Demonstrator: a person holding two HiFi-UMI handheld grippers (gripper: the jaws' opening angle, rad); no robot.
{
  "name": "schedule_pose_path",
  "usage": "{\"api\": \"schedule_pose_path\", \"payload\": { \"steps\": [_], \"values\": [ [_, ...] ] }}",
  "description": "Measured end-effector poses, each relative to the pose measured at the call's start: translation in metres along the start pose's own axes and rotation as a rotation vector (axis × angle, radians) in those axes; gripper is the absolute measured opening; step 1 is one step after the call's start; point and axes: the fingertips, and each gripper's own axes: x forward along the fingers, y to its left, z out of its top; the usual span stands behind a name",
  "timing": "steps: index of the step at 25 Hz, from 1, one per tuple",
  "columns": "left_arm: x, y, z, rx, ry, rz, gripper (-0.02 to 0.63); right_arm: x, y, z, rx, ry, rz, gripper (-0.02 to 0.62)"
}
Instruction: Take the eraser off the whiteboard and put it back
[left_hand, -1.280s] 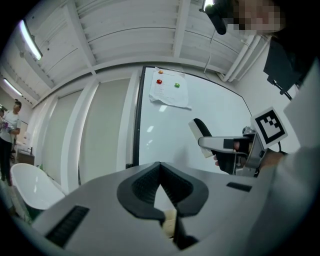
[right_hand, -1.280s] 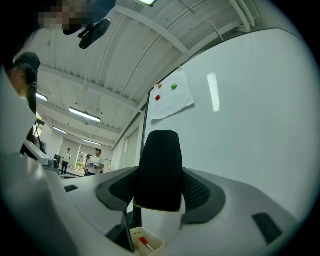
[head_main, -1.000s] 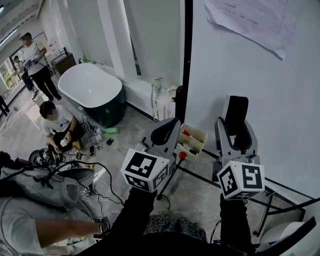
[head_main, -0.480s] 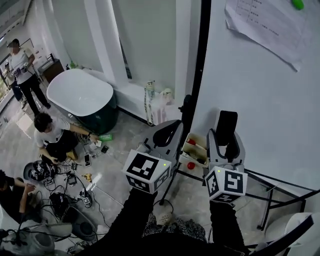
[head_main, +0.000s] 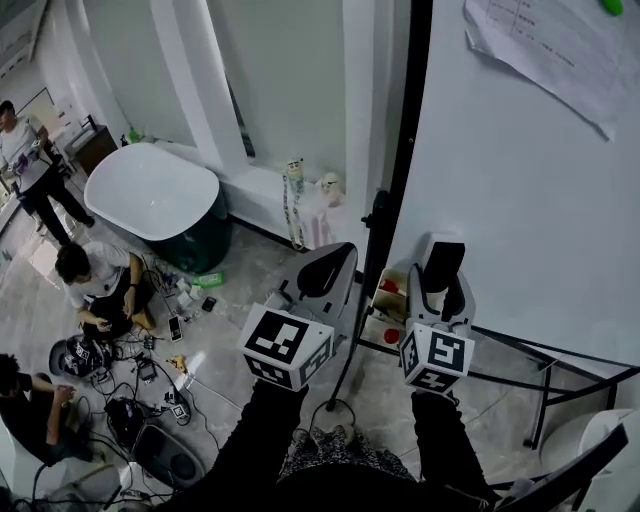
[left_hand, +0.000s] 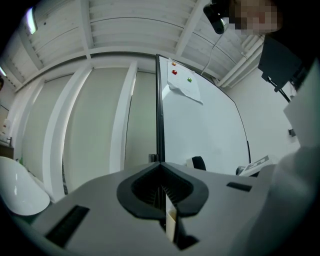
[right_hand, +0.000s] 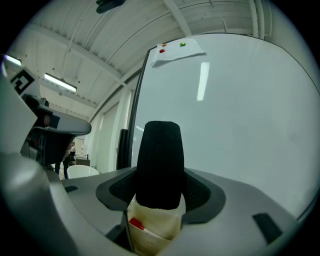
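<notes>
The black-felt eraser (head_main: 443, 267) stands upright between the jaws of my right gripper (head_main: 441, 278), which is shut on it close in front of the whiteboard (head_main: 520, 190). In the right gripper view the eraser (right_hand: 160, 162) fills the gap of the right gripper (right_hand: 160, 190), and the cream marker tray (right_hand: 152, 230) with a red marker (right_hand: 136, 224) lies just beneath it. The tray (head_main: 388, 300) hangs at the board's lower left. To the left my left gripper (head_main: 330, 272) is shut with nothing held; in its own view the left gripper (left_hand: 162, 187) has its pads meeting.
A sheet of paper (head_main: 555, 50) is pinned high on the board with a green magnet (head_main: 610, 7). The board's black frame post (head_main: 402, 170) and stand legs (head_main: 545, 385) are near. A white bathtub (head_main: 150, 190), people and cables (head_main: 140, 390) occupy the floor at left.
Both grippers have sunk lower against the board. My right gripper with the eraser came down towards the marker tray; the left one shifted slightly along with it.
</notes>
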Motion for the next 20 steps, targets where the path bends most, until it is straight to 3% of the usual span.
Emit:
{"api": "schedule_pose_path", "payload": {
  "steps": [5, 20],
  "values": [
    [-0.002, 0.006, -0.006, -0.012, 0.008, -0.008, 0.005, 0.008, -0.004, -0.023, 0.015, 0.082, -0.031, 0.268],
    [0.006, 0.005, -0.015, -0.039, 0.009, -0.048, 0.005, 0.01, -0.004, -0.053, 0.011, 0.154, -0.078, 0.268]
  ]
}}
